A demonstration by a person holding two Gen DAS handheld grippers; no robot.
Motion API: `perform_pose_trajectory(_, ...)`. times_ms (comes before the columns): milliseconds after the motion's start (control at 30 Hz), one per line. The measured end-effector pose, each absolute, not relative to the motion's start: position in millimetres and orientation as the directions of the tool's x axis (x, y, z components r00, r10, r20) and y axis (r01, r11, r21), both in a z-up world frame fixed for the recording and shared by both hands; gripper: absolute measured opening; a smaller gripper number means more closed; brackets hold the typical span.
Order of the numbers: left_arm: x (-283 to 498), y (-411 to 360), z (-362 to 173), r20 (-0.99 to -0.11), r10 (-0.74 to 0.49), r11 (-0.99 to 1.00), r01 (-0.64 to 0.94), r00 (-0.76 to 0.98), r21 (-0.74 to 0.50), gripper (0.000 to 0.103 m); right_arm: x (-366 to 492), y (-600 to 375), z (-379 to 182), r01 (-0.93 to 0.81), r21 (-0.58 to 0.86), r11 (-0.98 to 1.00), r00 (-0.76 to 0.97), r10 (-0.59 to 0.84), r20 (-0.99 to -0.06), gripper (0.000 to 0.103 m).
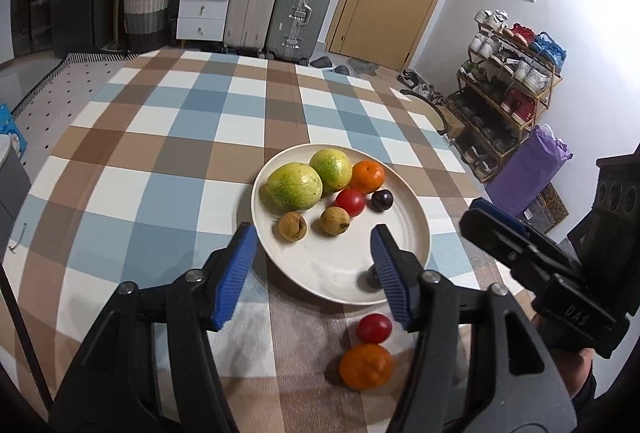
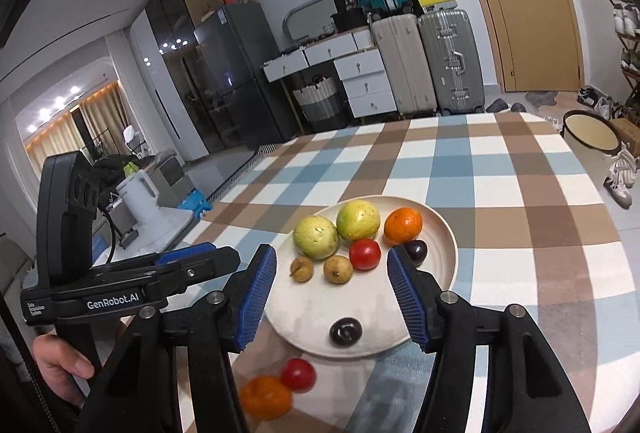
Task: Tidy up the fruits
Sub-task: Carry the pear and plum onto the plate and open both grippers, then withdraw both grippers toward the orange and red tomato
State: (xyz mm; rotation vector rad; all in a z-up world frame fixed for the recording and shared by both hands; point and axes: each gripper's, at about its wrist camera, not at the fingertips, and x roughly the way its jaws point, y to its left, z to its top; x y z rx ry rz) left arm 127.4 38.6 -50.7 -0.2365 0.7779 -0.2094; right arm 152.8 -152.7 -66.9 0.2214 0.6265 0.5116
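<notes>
While both the left gripper [image 1: 314, 273] and right gripper [image 2: 332, 297] hang spread and empty, the plate [image 2: 442, 233] holds eight fruits, with a tomato [image 2: 298, 375] and orange [image 2: 265, 397] off its near rim.

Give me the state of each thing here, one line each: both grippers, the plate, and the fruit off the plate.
left gripper: open, empty
right gripper: open, empty
plate: holds eight fruits
loose tomato: on the tablecloth, off the plate
loose orange: on the tablecloth, beside the tomato
</notes>
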Motion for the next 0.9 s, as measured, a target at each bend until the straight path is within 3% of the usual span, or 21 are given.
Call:
perform_pose_trajectory(200,102,43,-34,-0.645,-0.248,0.958,0.085,0.723,-0.273,0.079,129,-157,-47,-0.395,0.342,0.853,0.719,0.518,-0.463,0.065)
perform_pose_trajectory(300,89,45,-26,-0.631,-0.243,0.960,0.088,0.737,-0.267,0.080,118,-160,-39,-0.398,0.346,0.850,0.728,0.522,-0.445,0.068)
perform_pose_trajectory(467,71,49,-20,-0.619,-0.211,0.970,0.082,0.757,-0.231,0.087,101,-162,-34,-0.398,0.350,0.848,0.739,0.522,-0.425,0.087)
perform_pose_trajectory(533,63,53,-21,-0.621,-0.196,0.972,0.069,0.758,-0.223,0.088,93,-163,-35,-0.400,0.355,0.845,0.735,0.527,-0.427,0.087)
perform_pose_trajectory(667,50,60,-26,-0.628,-0.169,0.976,0.038,0.760,-0.216,0.102,82,-164,-37,-0.392,0.365,0.845,0.733,0.526,-0.431,0.090)
perform_pose_trajectory(900,25,69,-33,-0.616,-0.147,0.977,0.017,0.774,-0.211,0.102,62,-173,-43,-0.371,0.394,0.841,0.740,0.524,-0.421,0.098)
